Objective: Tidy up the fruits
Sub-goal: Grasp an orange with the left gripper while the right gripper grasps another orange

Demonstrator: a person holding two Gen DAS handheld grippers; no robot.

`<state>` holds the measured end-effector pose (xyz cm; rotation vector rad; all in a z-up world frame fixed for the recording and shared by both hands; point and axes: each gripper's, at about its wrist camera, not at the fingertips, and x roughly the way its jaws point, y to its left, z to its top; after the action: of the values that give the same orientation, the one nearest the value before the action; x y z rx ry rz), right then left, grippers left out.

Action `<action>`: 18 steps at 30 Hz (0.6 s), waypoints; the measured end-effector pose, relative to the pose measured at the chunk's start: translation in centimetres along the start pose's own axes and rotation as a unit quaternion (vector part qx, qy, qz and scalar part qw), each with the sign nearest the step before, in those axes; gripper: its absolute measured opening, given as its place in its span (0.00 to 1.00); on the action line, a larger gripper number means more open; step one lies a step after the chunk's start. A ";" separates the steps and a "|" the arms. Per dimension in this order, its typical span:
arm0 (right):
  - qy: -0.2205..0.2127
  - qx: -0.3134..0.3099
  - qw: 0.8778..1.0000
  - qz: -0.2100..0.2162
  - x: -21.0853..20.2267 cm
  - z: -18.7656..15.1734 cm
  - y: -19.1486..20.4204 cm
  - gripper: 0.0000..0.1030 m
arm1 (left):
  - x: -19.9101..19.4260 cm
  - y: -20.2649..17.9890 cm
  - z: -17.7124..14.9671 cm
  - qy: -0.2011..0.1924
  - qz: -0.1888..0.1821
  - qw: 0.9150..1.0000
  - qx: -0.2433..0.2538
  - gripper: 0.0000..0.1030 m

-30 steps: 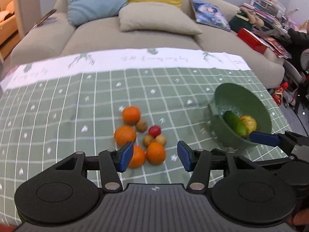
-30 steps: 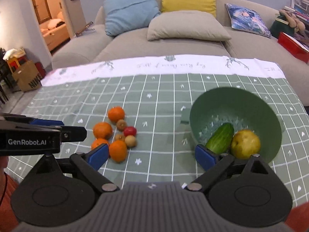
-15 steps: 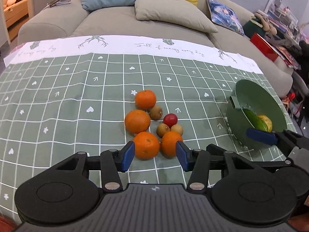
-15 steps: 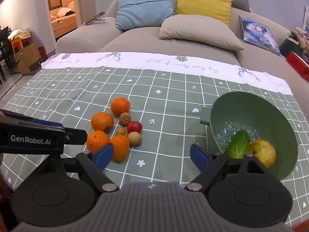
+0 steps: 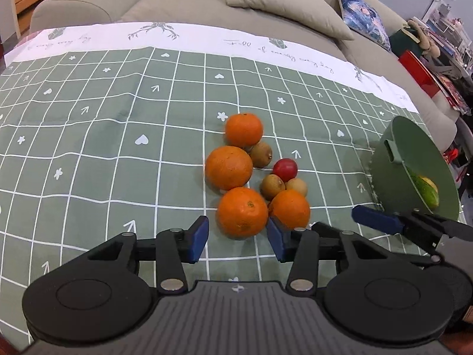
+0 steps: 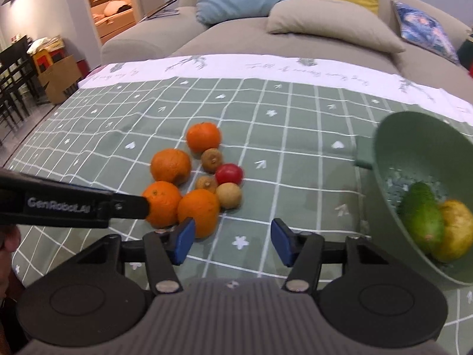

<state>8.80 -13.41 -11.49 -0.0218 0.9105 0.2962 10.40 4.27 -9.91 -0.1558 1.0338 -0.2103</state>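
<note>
My left gripper [image 5: 238, 239] open, nearest orange [image 5: 242, 213] centred just ahead for a straight grab; right gripper [image 6: 233, 242] open, empty, colander [image 6: 414, 136] to its right.

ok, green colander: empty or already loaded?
Loaded. The green colander holds a cucumber and a yellow fruit; the oranges lie on the tablecloth.

My left camera sits low and close behind the oranges [image 5: 242, 211], facing the sofa [image 5: 183, 6]. My right camera looks likewise from farther right; both share the fruit and bowl [image 6: 414, 148].
</note>
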 end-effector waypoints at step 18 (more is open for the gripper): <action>0.020 -0.014 0.998 0.055 3.6 0.7 1.0 0.35 | 2.1 1.1 1.6 0.043 -0.029 0.997 -0.054 0.51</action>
<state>11.17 -11.51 -13.74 -0.0042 0.9498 0.4122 12.92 4.83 -11.08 -0.2775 1.1287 -0.2156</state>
